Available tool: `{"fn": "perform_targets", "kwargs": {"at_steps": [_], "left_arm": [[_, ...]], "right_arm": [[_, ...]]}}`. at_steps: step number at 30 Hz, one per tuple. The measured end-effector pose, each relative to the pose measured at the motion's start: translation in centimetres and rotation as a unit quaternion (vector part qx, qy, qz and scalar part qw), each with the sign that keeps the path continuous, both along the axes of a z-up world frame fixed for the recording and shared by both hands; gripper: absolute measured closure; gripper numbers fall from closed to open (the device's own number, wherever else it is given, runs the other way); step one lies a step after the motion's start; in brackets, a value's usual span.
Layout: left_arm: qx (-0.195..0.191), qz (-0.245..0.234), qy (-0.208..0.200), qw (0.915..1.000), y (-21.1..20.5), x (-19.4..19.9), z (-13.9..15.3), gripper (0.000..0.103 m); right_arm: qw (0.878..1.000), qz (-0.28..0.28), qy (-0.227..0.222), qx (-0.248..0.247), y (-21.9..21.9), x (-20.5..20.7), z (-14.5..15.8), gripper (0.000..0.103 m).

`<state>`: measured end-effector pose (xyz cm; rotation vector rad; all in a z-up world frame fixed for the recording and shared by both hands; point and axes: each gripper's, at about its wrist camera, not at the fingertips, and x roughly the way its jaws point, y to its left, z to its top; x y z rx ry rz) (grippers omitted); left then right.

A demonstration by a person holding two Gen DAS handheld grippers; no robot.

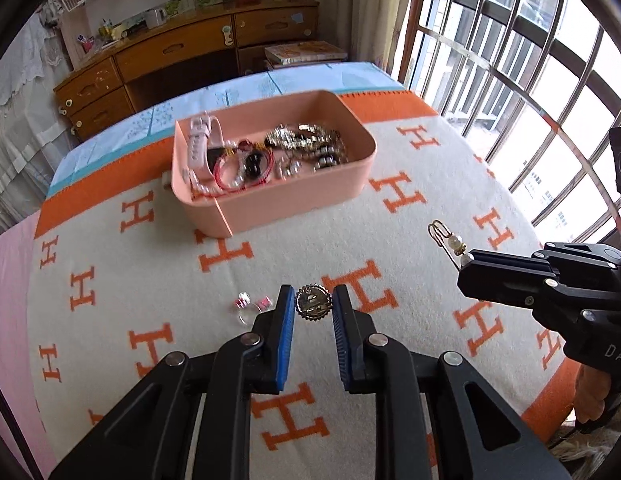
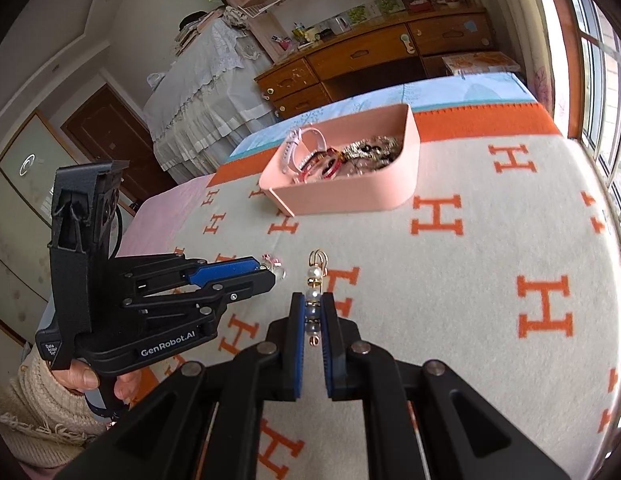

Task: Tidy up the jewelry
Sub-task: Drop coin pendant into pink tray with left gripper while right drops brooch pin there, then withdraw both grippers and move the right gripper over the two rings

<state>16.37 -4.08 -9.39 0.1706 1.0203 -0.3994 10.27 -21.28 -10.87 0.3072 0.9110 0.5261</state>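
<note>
- Left wrist view: the left tool [image 1: 313,307] is clamped on a round gold brooch [image 1: 313,305], held clear above the H-patterned blanket [image 1: 390,240].
- At the right, the right tool [image 1: 464,266] holds up a pearl pin [image 1: 454,242].
- The pink tray [image 1: 278,208] sits farther off, already heaped with bracelets, a pink watch [image 1: 202,136] and metal pieces.
- Judging by this, most of the sorting is done; the two held pieces and a clear ring with pink stones [image 1: 250,306], lying just left of the tool, remain.
- Right wrist view: the right tool [image 2: 313,312] is pressed together on the pearl pin [image 2: 315,296], whose gold clasp points away.
- The left tool [image 2: 266,274] hangs at the left, held by a hand [image 2: 98,384] in a knitted sleeve.
- The blanket covers a bed; beyond it stand a wooden desk [image 2: 374,56], bookshelves and a barred window [image 2: 606,80] on the right.
</note>
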Motion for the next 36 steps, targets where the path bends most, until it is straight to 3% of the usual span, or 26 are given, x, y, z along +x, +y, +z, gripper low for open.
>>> {"fn": "perform_targets", "kwargs": {"at_steps": [6,10,14,20,22,24,25,36], "left_arm": [[-0.017,0.007,-0.058,0.9982,0.7,3.3,7.5,0.086],[-0.03,0.011,-0.074,0.9967,0.7,6.0,10.5,0.086],[-0.031,0.018,-0.07,0.9969,0.0,8.4,10.2,0.086],[-0.011,0.025,-0.042,0.9988,-0.7,10.5,6.5,0.086],[-0.003,0.029,-0.037,0.9989,-0.8,10.8,5.6,0.077],[0.007,0.036,-0.038,0.9986,-0.6,10.8,5.1,0.037],[0.01,0.04,-0.045,0.9982,-0.5,10.6,5.1,0.031],[0.052,0.029,-0.084,0.9947,-0.4,7.7,6.0,0.028]], "right_arm": [[0.999,-0.011,-0.034,-0.016,0.5,4.7,5.9,0.096],[0.999,-0.027,-0.023,-0.01,0.4,8.6,8.1,0.096],[0.999,-0.043,0.01,-0.003,0.6,12.0,7.4,0.096],[0.996,-0.048,0.066,-0.028,1.5,14.2,3.2,0.095],[0.994,-0.05,0.09,-0.031,1.6,14.4,2.1,0.095],[0.993,-0.056,0.1,-0.031,1.5,14.4,1.5,0.095],[0.993,-0.057,0.102,-0.031,1.4,14.3,1.4,0.094],[0.996,-0.044,0.074,-0.017,1.7,12.1,3.0,0.092]]}}
